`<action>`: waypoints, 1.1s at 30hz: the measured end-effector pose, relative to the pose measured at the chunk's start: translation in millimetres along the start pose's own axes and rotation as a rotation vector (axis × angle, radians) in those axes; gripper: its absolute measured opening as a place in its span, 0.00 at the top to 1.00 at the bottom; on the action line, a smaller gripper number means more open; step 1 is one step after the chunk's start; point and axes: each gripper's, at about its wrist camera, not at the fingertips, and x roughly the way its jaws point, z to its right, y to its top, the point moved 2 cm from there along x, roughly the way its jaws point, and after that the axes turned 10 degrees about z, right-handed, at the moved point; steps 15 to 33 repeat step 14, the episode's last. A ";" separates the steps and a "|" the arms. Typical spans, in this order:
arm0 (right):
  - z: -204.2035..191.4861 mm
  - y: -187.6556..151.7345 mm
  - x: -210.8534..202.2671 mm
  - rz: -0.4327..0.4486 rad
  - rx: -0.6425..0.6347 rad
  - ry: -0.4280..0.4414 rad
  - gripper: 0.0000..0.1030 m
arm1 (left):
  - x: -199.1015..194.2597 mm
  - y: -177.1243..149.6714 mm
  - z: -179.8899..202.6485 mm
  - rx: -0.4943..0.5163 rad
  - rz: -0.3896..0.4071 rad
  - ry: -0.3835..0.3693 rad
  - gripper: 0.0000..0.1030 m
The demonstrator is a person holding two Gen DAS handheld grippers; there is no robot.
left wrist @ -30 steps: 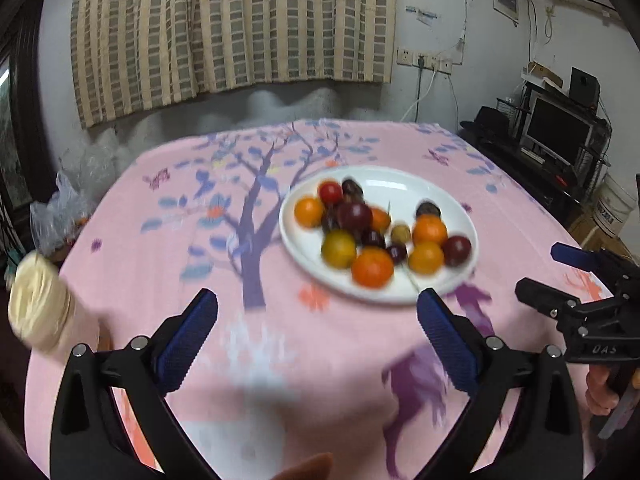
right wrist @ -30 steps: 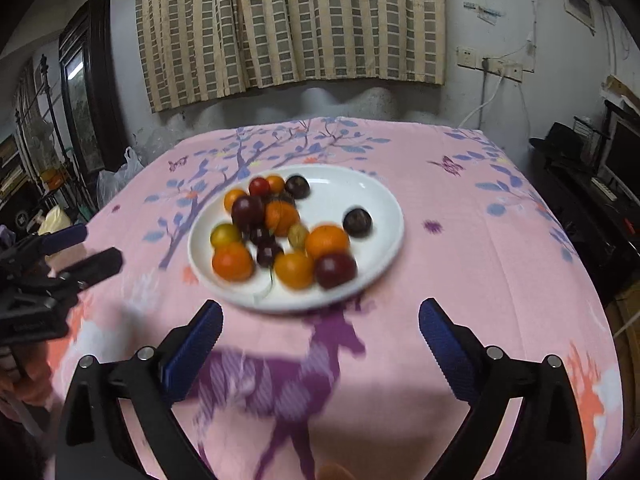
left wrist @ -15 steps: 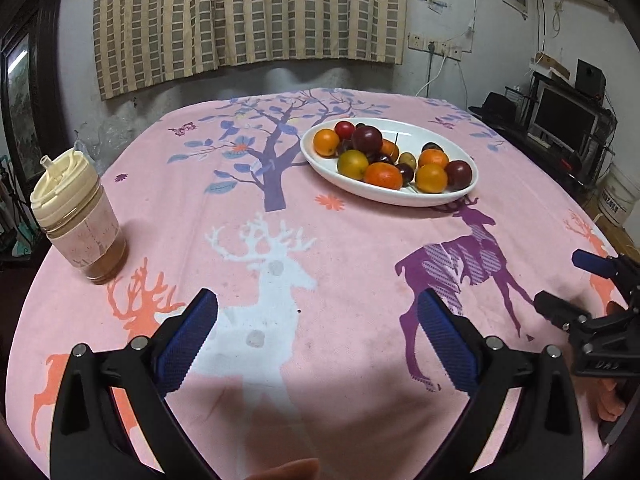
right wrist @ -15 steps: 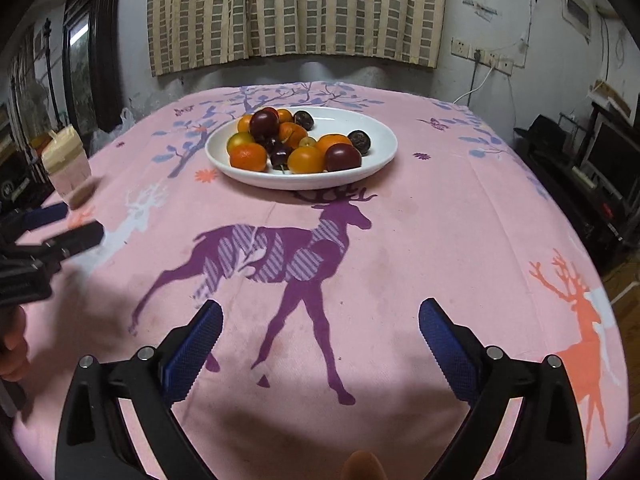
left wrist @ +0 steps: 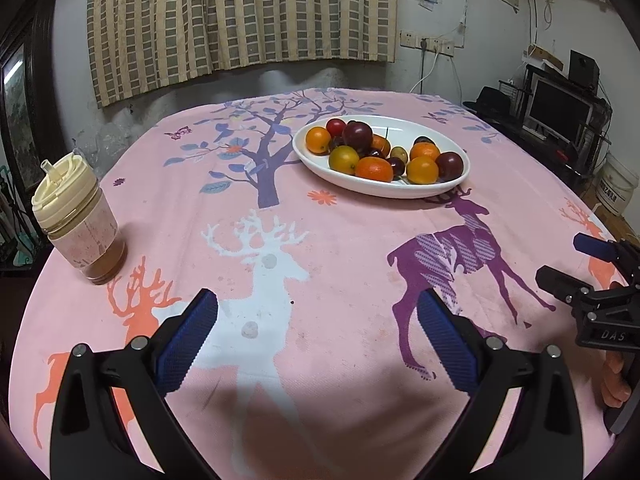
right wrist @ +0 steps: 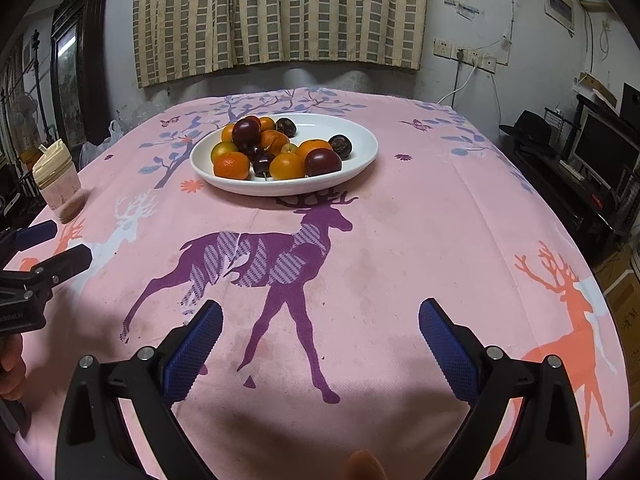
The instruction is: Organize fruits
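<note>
A white oval plate point(left wrist: 436, 130) point(right wrist: 360, 136) at the far middle of the table holds several small fruits: oranges point(left wrist: 374, 169) point(right wrist: 231, 165), dark plums point(left wrist: 357, 136) point(right wrist: 323, 161), cherries and a yellow-green one point(left wrist: 343, 159). My left gripper point(left wrist: 318, 306) is open and empty, low over the near edge of the table, well short of the plate. My right gripper point(right wrist: 320, 312) is open and empty, also near the front edge. Each gripper shows at the side of the other's view: the right one in the left wrist view point(left wrist: 576, 256), the left one in the right wrist view point(right wrist: 44, 244).
A pink tablecloth point(left wrist: 320, 240) with deer and tree prints covers the table. A lidded cup point(left wrist: 78, 216) point(right wrist: 58, 184) stands at the left side. A curtain and wall are behind; a monitor and shelves point(left wrist: 560, 108) stand to the right.
Both grippers have drawn back and down from above the plate to the near edge of the table. The plate now looks farther away. Both stayed open.
</note>
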 end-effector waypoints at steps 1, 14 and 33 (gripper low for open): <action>0.0 0.0 0.0 -0.001 0.000 0.000 0.04 | -0.1 -0.3 0.9 0.005 0.001 0.002 0.05; -0.7 -1.1 1.9 -0.002 -0.004 0.000 0.04 | -1.0 -2.1 2.6 0.003 0.016 0.025 0.05; -0.7 -1.1 1.9 -0.002 -0.004 0.000 0.04 | -1.0 -2.1 2.6 0.003 0.016 0.025 0.05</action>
